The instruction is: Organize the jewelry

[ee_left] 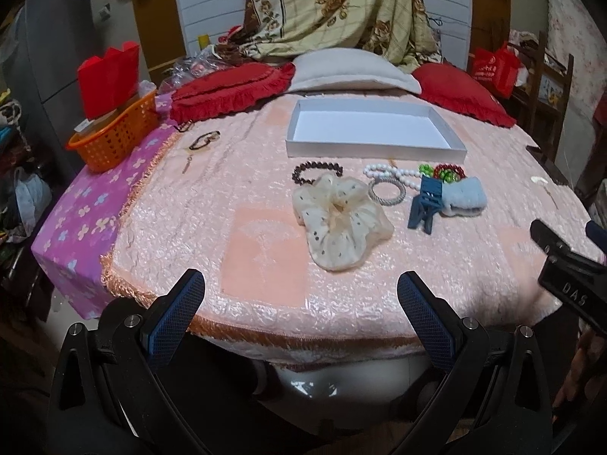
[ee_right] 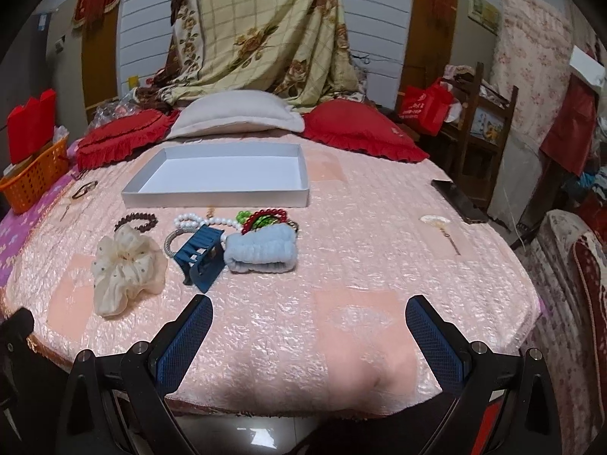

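Cream scrunchie (ee_left: pixel 341 223) ahead of left gripper (ee_left: pixel 301 299)

On my right gripper (ee_left: pixel 569 265), which shows at the right edge of my left wrist view, I read the raised letters "DAS" on its black body. The red bag (ee_right: pixel 425 108) beyond the bed's far right corner carries pale print, too small for me to read.
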{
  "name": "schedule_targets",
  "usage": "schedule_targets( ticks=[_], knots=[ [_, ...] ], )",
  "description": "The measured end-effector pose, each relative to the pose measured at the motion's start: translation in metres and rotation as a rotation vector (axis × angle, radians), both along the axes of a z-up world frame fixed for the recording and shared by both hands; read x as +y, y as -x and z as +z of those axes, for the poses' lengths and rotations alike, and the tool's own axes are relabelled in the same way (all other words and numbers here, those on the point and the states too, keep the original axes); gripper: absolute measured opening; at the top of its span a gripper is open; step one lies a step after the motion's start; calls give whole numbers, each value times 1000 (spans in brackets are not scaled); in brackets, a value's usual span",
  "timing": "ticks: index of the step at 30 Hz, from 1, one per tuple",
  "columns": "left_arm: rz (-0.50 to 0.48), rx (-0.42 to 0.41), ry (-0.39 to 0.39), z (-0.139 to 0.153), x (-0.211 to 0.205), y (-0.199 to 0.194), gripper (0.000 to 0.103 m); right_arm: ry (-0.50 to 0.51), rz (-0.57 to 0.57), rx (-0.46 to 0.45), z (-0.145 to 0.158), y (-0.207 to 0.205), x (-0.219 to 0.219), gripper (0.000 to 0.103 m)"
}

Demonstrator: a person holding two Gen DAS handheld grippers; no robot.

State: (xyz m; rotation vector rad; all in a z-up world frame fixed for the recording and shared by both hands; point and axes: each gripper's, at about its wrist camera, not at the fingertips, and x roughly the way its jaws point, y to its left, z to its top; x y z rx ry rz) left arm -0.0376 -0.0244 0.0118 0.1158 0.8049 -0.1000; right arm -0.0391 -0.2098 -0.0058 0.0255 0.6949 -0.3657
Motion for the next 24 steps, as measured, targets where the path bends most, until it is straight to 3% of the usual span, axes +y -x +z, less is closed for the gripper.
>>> schedule_targets(
  ticks=[5, 12, 20, 24],
  knots=[
    [-30, 31, 22, -4, -1, 0, 102, 2, -34, -19, 3, 5, -2, 101],
    [-68, 91, 33, -12, -3, -2, 102, -33, -30, 27, -7, 3, -4, 101],
    [-61, 108, 28, -15, -2, -4, 102, -20, -30, 8, -8, 8, 2, 101],
    [-61, 113, 24, -17, -2, -5, 102, -59, -46, 2, -9, 10, -4, 101]
  ],
)
